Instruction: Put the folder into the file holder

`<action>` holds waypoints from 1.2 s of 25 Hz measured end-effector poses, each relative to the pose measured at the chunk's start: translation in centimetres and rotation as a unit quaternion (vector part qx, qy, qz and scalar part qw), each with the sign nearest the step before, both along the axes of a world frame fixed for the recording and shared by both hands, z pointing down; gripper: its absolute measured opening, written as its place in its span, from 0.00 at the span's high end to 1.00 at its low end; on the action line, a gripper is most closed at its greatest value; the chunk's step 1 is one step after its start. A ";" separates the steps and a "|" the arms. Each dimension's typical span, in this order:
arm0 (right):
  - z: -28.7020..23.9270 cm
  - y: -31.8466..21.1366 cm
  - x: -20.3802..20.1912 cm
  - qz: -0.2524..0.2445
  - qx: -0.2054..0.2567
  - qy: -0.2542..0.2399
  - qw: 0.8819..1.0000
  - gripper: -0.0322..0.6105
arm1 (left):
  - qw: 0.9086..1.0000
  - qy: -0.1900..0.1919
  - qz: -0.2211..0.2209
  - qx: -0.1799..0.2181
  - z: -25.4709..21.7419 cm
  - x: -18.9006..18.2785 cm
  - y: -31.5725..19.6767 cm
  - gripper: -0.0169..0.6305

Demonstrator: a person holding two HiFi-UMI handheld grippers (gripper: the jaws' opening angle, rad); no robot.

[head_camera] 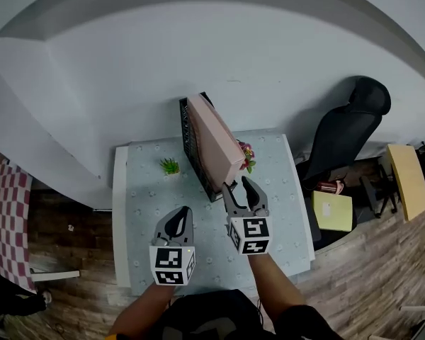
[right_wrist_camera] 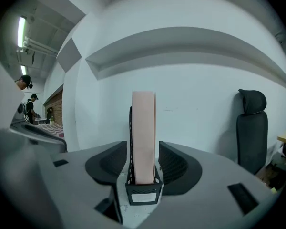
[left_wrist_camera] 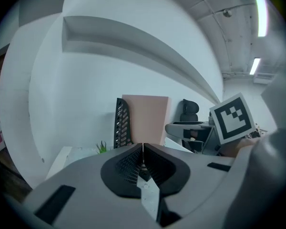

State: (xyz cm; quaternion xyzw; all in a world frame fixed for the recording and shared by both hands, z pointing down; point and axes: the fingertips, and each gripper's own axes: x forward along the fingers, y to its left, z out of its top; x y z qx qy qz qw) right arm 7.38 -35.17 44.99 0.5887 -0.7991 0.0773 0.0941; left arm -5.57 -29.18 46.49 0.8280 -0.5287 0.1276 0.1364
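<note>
Small green plant sits left of centre on the table. Left gripper, lower centre-left: jaws closed, nothing in them. Pink folder stands upright in the black file holder at centre. Right gripper is just below the holder's near end — jaws wide apart, not touching the folder.

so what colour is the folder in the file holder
The folder is plain pale pink; it shows best in the head view.

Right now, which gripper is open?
The right gripper: its jaws stand apart, facing the pink folder; the left gripper has its jaws together.
</note>
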 end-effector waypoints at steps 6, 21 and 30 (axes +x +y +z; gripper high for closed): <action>-2.2 6.1 -0.5 0.010 0.011 0.000 1.000 0.74 | 0.999 0.013 0.019 0.023 -1.4 0.4 3.3 0.95; -2.7 18.9 -4.8 0.011 0.009 0.002 1.000 0.92 | 0.998 0.022 0.051 0.034 -2.3 -2.4 12.6 0.95; -2.3 23.5 -8.3 0.005 0.020 -0.020 1.000 0.93 | 0.997 0.000 0.068 0.047 -2.1 -4.8 16.7 0.95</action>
